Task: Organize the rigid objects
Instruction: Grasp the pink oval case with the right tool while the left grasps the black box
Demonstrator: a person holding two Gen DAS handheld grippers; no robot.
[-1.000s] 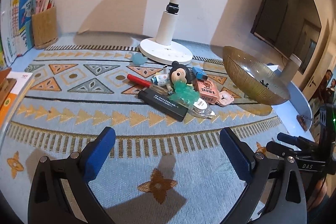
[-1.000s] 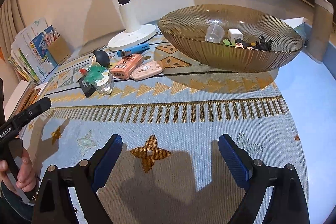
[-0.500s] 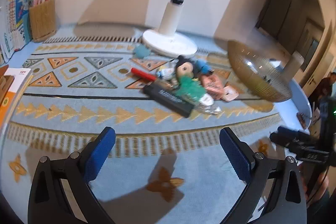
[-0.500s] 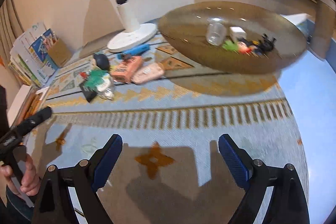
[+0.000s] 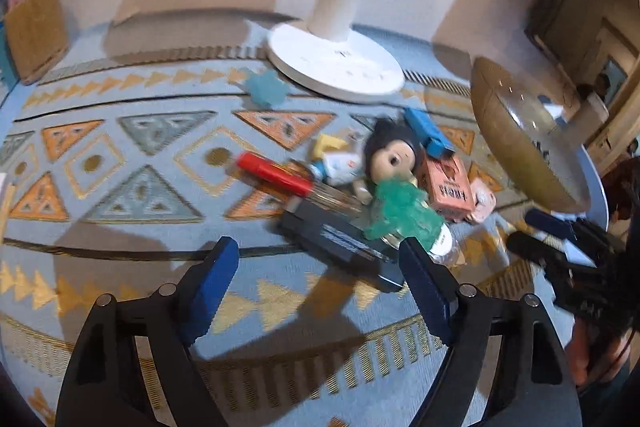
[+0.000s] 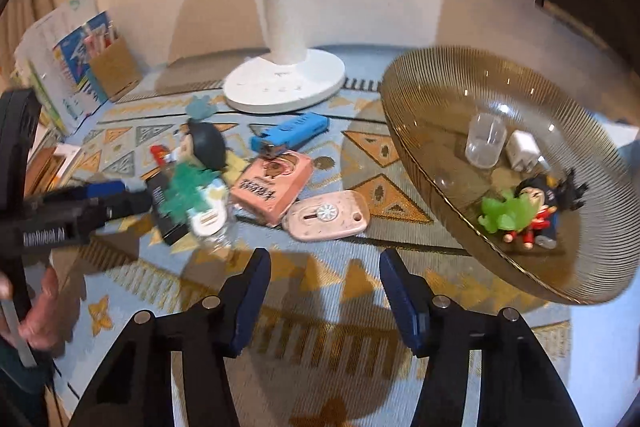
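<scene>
A pile of small objects lies on the patterned mat: a black-haired doll (image 5: 390, 155) (image 6: 206, 143), a green toy (image 5: 404, 207), a black box (image 5: 340, 241), a red pen (image 5: 276, 173), a pink box (image 5: 450, 183) (image 6: 274, 183), a blue stapler (image 6: 290, 133) and a pink flat case (image 6: 326, 215). My left gripper (image 5: 318, 277) is open, just short of the black box. My right gripper (image 6: 322, 291) is open and empty, near the pink case. An amber glass bowl (image 6: 420, 131) (image 5: 516, 143) at the right holds a clear cup (image 6: 484, 141), a white cube and small figures.
A white fan base (image 5: 336, 61) (image 6: 284, 83) stands behind the pile. A cardboard pen holder (image 5: 34, 31) (image 6: 114, 69) and booklets stand at the back left. The bowl's rim overhangs the mat's right side.
Both grippers have moved forward toward the pile, which looms larger. Both jaws have narrowed but stay open. The left gripper now shows close to the pile in the right wrist view.
</scene>
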